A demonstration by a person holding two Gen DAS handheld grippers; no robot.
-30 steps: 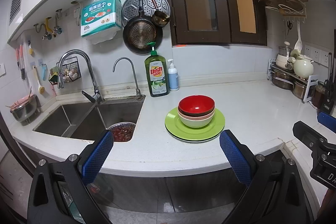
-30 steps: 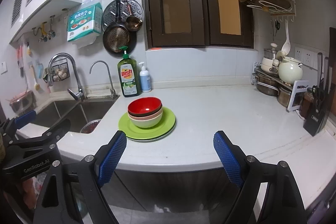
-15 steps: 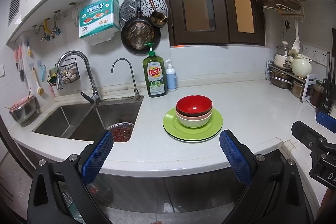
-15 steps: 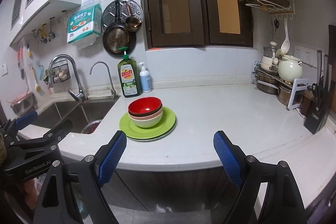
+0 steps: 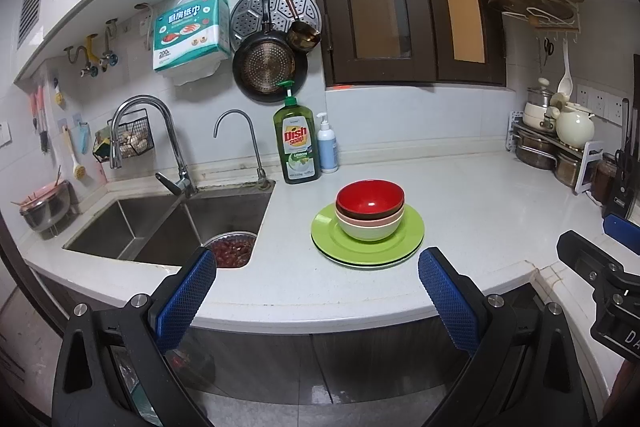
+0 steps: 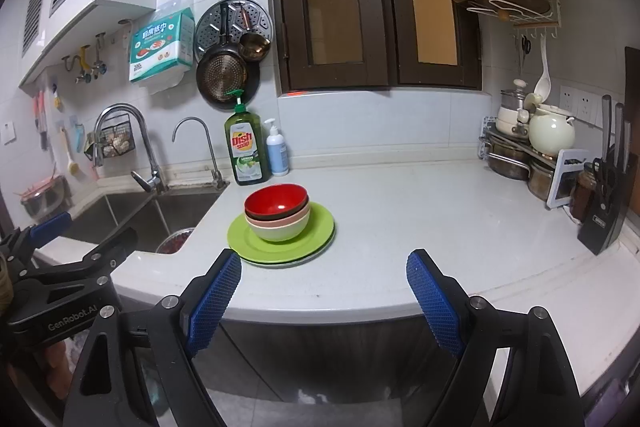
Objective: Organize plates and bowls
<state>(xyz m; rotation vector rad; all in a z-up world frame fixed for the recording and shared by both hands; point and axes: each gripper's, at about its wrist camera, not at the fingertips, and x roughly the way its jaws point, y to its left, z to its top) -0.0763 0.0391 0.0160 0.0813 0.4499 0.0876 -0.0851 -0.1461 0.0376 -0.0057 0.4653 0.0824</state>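
Holding both tools back from the desk edge, I am seeing the left gripper (image 5: 316,287) with its blue pads spread wide and nothing between them, and the right gripper (image 6: 324,285) equally released and empty. Neither is touching anything; both are hanging short of the desk (image 5: 480,211), out over its front edge.

Just past that edge, the task's things are sitting together in one stack. Two or more green plates (image 5: 404,237) are lying flat on the desk, and nested bowls are standing on them: a pale green bowl (image 5: 368,229) at the bottom, a pink bowl (image 5: 370,218) showing only as a rim, and a red bowl (image 5: 370,195) with a dark outside on top. From the right wrist view the stack (image 6: 280,223) is sitting a little left of centre, near the corner of the sink (image 6: 132,211).

I am judging the sorting as looking largely done, since the bowls are nested and centred on the plates. What could be left is moving the stack to storage, though no target place is showing itself clearly.

Farther back, a dish soap bottle (image 5: 296,143) and a small pump bottle (image 5: 327,145) are standing against the wall, well clear of the stack. Pots and a kettle (image 6: 552,131) are crowding the far right corner.
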